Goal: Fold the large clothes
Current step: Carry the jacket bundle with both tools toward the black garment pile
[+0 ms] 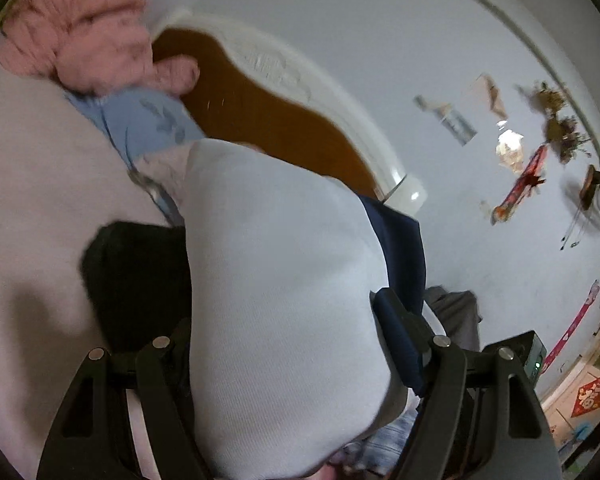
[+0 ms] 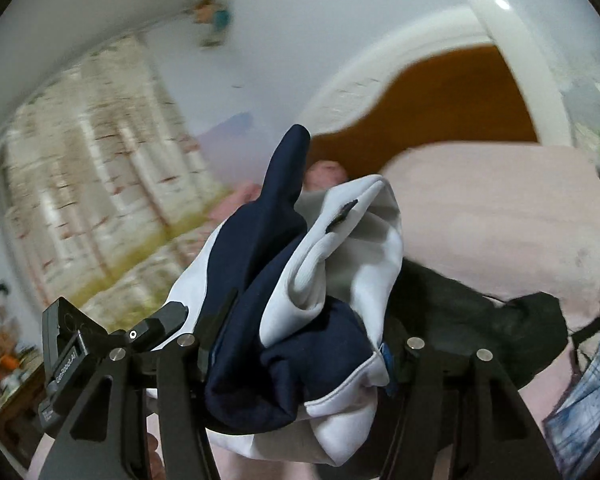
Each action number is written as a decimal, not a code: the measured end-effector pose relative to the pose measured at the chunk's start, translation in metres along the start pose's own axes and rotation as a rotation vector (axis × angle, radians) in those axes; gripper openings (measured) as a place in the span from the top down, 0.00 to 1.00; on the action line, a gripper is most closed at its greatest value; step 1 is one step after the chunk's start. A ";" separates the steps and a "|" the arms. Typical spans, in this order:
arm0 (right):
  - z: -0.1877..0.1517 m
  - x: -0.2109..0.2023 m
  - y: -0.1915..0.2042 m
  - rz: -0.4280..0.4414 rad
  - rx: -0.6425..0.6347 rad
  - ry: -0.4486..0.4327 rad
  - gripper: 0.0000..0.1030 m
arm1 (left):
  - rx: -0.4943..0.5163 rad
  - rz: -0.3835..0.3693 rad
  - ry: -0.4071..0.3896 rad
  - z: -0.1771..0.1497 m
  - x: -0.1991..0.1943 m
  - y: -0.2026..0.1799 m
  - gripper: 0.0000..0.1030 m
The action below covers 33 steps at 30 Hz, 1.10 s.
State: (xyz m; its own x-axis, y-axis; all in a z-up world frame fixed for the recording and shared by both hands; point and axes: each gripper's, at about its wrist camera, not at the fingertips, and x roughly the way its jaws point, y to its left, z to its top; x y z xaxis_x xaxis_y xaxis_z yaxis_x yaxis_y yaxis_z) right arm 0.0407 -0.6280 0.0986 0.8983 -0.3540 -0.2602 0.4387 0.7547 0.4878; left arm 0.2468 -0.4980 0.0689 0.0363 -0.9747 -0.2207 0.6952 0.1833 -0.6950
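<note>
Garment (image 2: 332, 264): white and navy blue colour-blocked, plain weave; reads pale grey-white in the left wrist view (image 1: 284, 288). Bed sheet (image 1: 32, 184) pale pink; headboard (image 2: 440, 100) orange-brown inside a white frame; black cloth (image 2: 480, 320) plain. Other fabrics: fuzzy pink (image 1: 80, 32), light blue with darker print (image 1: 152, 120), blue-white plaid (image 2: 588, 400); both claws (image 1: 284, 344) (image 2: 300, 340) black.

A home bedroom: a bed (image 2: 500, 208) under a pink sheet, its white-framed orange headboard (image 2: 440, 96) behind it, a curtained window (image 2: 92, 168) beside the headboard.
</note>
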 end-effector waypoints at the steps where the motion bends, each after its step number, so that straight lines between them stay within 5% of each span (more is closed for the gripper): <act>1: -0.005 0.014 -0.013 -0.040 0.016 0.014 0.41 | 0.003 -0.002 0.023 0.000 0.018 0.013 0.28; 7: -0.045 0.063 -0.050 -0.181 -0.029 0.021 0.38 | -0.043 -0.033 0.091 -0.031 0.074 0.084 0.17; 10: -0.046 0.065 -0.056 -0.226 -0.024 0.026 0.27 | -0.016 0.052 0.083 -0.035 0.068 0.079 0.15; 12: -0.047 0.063 -0.053 -0.236 -0.036 0.016 0.27 | 0.049 0.120 0.050 -0.038 0.062 0.067 0.14; 16: -0.048 0.058 -0.054 -0.158 -0.035 0.023 0.27 | 0.011 0.144 0.037 -0.041 0.054 0.072 0.00; 19: -0.046 0.050 -0.057 -0.124 -0.034 0.000 0.27 | 0.024 0.119 0.028 -0.040 0.051 0.071 0.00; 22: -0.040 0.042 -0.050 -0.184 -0.096 -0.049 0.27 | 0.056 0.124 0.026 -0.039 0.061 0.068 0.00; 25: -0.035 0.047 -0.061 -0.184 -0.024 -0.021 0.20 | -0.022 0.083 0.056 -0.035 0.075 0.076 0.00; 28: -0.032 0.059 -0.089 -0.118 0.085 0.032 0.20 | -0.123 0.017 0.098 -0.041 0.081 0.077 0.19; 30: -0.034 0.070 -0.107 -0.084 0.144 0.091 0.20 | -0.049 0.124 0.104 -0.046 0.080 0.057 0.21; 33: -0.041 0.085 -0.119 0.007 0.209 0.173 0.20 | -0.111 0.205 0.087 -0.056 0.068 0.051 0.26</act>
State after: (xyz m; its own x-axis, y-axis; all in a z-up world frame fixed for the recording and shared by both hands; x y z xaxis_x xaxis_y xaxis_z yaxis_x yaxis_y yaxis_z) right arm 0.0641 -0.7254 -0.0155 0.8917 -0.2364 -0.3861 0.4444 0.6198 0.6468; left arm 0.2448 -0.5481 -0.0199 0.1032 -0.9021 -0.4190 0.5961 0.3933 -0.7000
